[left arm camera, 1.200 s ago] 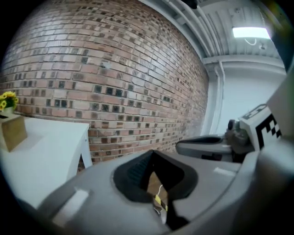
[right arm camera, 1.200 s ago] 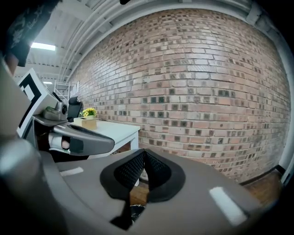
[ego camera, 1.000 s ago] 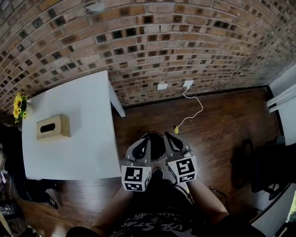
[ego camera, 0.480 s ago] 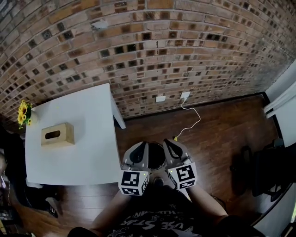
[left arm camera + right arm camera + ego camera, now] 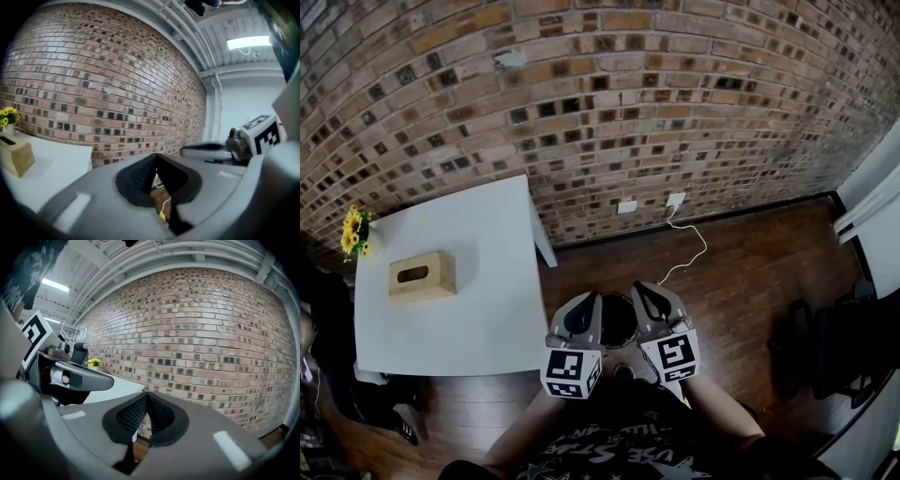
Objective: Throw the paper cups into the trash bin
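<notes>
Since a second ago the left hand-held gripper and right hand-held gripper have both come up a bit, and the head view has tipped up, so more brick wall shows. They sit side by side, jaws pinched together on both, nothing in either. The bin is on the floor right below and between them, too dark inside to see into. Writing-wise there's only the black-and-white markers on the cubes, plus white lettering on the shirt, too warped to read. Tissue box and flowers are on the worktop
</notes>
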`<state>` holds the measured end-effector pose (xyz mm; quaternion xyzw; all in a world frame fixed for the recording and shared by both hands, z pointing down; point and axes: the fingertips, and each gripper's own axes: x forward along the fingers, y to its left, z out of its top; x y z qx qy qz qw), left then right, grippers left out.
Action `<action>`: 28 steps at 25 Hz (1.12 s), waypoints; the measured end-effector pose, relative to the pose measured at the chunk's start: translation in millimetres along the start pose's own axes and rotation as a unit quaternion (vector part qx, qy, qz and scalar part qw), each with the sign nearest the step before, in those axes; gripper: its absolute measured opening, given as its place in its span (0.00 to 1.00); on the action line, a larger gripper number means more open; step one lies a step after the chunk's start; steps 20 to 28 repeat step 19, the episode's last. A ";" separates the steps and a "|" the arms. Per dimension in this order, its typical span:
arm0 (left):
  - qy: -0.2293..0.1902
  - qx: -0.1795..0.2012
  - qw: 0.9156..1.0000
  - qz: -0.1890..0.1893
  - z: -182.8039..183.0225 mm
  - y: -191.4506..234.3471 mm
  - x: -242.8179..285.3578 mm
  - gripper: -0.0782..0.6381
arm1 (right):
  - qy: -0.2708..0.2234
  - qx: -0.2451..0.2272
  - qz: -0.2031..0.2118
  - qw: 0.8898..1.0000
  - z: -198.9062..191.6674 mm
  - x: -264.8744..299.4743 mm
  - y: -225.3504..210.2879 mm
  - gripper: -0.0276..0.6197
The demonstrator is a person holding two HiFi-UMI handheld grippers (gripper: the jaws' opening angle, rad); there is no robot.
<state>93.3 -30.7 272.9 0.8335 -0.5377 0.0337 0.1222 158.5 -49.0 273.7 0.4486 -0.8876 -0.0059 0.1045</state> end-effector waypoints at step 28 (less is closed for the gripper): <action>0.002 -0.004 1.000 0.001 -1.3 3.2 -16.1 0.12 | -0.006 -0.007 -0.009 1.000 0.5 -9.4 8.5 0.05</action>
